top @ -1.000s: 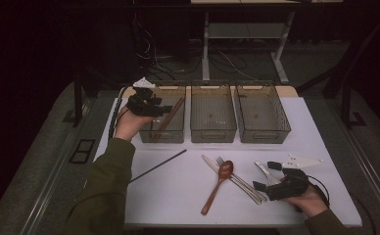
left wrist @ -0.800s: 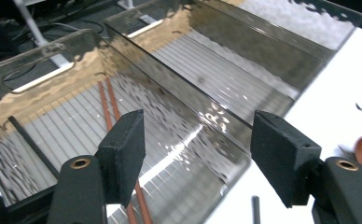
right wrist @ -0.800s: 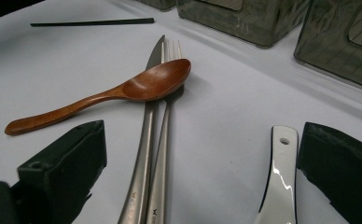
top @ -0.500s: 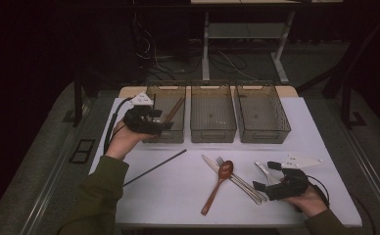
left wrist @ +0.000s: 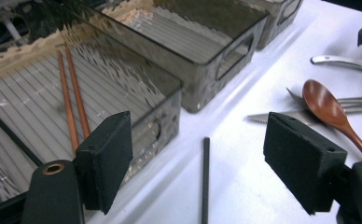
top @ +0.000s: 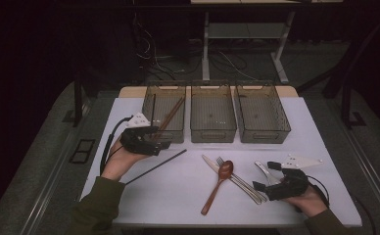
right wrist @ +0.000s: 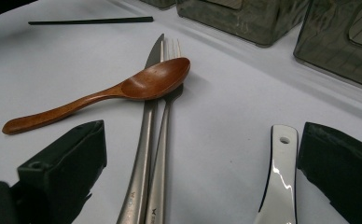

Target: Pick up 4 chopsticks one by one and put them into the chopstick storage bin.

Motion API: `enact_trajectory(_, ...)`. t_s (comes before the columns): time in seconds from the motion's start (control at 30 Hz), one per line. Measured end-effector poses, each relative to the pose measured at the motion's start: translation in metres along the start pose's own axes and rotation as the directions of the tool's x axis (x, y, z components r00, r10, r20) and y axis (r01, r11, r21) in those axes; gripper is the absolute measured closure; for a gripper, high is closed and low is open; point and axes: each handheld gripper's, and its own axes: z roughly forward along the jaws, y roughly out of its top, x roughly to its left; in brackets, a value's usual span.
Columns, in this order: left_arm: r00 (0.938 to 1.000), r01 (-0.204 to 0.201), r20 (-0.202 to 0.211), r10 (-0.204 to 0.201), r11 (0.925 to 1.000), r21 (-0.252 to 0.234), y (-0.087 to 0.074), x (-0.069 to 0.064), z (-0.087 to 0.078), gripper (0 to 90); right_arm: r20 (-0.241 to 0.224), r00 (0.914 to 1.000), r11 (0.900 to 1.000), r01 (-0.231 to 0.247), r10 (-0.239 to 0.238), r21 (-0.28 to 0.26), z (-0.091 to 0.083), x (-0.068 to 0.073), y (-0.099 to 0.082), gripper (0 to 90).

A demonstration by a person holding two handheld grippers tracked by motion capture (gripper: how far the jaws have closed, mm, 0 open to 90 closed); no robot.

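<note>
The work in hand looks like sorting cutlery into 3 smoked, see-through bins by kind. At the far left, the left bin [top: 164, 113] already holds 2 slim reddish-brown wooden chopsticks [left wrist: 72, 100] and a black one leaning along its left wall, so sticks evidently belong there.

The left gripper [top: 154, 141] sits just in front of that bin; its jaws have just been opening and now stand wide, with nothing between the flat black pads. It points toward the black chopstick [top: 156, 167], a thin, matte, straight rod lying diagonally on the smooth white table [top: 178, 196], probably the next piece for that bin.

The middle bin [top: 213, 113] and right bin [top: 261, 113] have ribbed floors and cut-out handles and look empty, likely reserved for other kinds.

Further right, a rounded wooden spoon [top: 219, 181] rests across a polished steel knife [right wrist: 144, 140] and fork [right wrist: 165, 135], which lie side by side.

At the far right, the right gripper [top: 269, 176] hovers low with jaws spread around the glossy white spoon handle [right wrist: 278, 177]; the pads are not pressing on it, as if poised to pinch it.
</note>
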Motion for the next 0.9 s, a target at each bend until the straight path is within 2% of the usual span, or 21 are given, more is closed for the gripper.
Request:
enact_trajectory(0.2, 1.0000, 0.004, -0.004, -0.004, 1.0000, 0.004, -0.014, -0.006, -0.002, 24.5, 0.001, 1.0000, 1.0000, 0.002, -0.002, 0.000, 0.000, 0.000, 0.000, 1.1)
enact_trajectory(0.47, 0.9998, -0.009, -0.017, 0.010, 0.9998, 0.020, -0.036, -0.013, -0.004, 35.7, 0.000, 1.0000, 1.0000, 0.004, -0.004, 0.002, 0.000, 0.001, 0.000, 1.1)
enact_trajectory(0.63, 0.9997, -0.017, -0.015, 0.018, 0.9975, 0.068, -0.052, -0.012, -0.001, 46.3, -0.001, 1.0000, 1.0000, 0.008, -0.008, -0.001, 0.000, 0.000, 0.000, 1.0)
enact_trajectory(0.7, 1.0000, 0.002, -0.005, -0.002, 0.9970, 0.077, -0.057, -0.010, 0.000, 51.1, -0.002, 1.0000, 1.0000, 0.009, -0.009, -0.001, 0.000, 0.000, 0.000, 1.1)
enact_trajectory(0.77, 1.0000, -0.002, -0.008, 0.003, 0.9946, 0.104, -0.060, -0.008, 0.002, 56.0, -0.003, 0.9999, 0.9999, 0.010, -0.010, 0.001, 0.000, 0.001, 0.000, 1.1)
enact_trajectory(0.9, 0.9996, 0.003, 0.026, -0.007, 0.9907, 0.136, -0.064, -0.007, 0.008, 62.8, -0.004, 0.9999, 0.9999, 0.010, -0.010, 0.000, 0.000, 0.001, 0.000, 1.1)
